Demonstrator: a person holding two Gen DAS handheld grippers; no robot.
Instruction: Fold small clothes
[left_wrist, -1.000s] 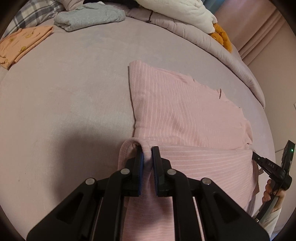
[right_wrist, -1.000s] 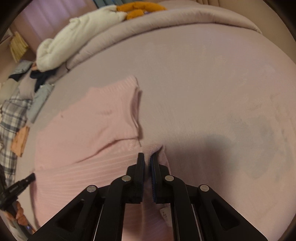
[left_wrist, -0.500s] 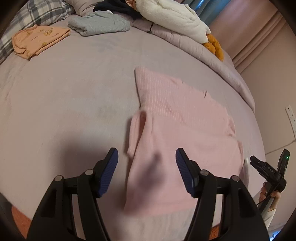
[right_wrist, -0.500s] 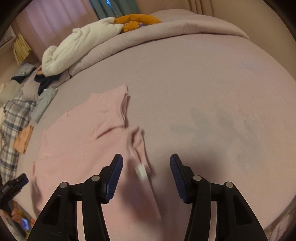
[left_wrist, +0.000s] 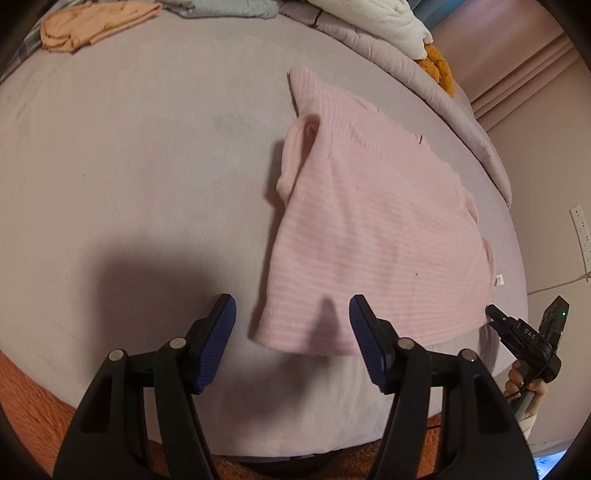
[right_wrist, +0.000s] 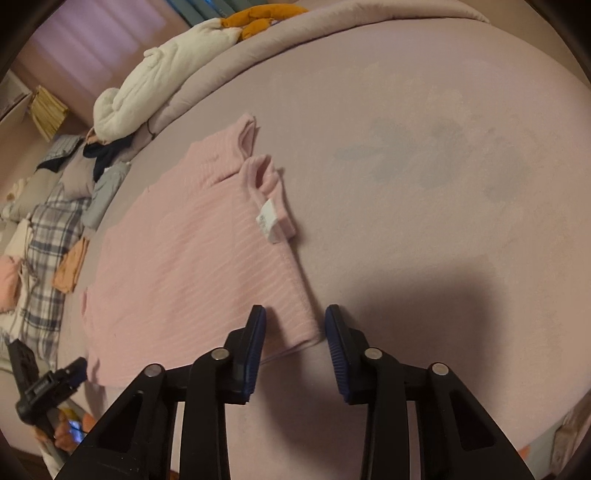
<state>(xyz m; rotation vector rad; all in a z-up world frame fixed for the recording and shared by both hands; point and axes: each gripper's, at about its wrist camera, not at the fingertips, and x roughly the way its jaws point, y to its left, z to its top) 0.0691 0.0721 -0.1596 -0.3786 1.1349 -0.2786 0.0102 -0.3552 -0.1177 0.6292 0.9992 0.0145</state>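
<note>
Your pink top (left_wrist: 373, 229) is lying flat on the bed (left_wrist: 129, 166), folded over on itself, roughly at the 1 o'clock side of the left wrist view. Its near hem runs right along the bed's front edge, so you've got almost no bed left on your side of it.

Left tool (left_wrist: 291, 325): let go, jaws easing inward a bit, nothing pinched. The hem corner shows in the gap but the pads aren't touching it. Right tool (right_wrist: 295, 336): also let go and closing in, with the other hem corner showing just past the left pad, no grip that I can see.

Room to move: loads of bare bed from 9 to 11 o'clock in the left view, and from 12 to 3 o'clock in the right view. The far edge is crowded: an orange garment (left_wrist: 92, 22) and a grey one (left_wrist: 221, 7) at 11 o'clock, a white blanket (right_wrist: 162, 77) on the rolled duvet (right_wrist: 332, 33) at the top. The white tag (right_wrist: 269, 221) sits on the top's right edge.
</note>
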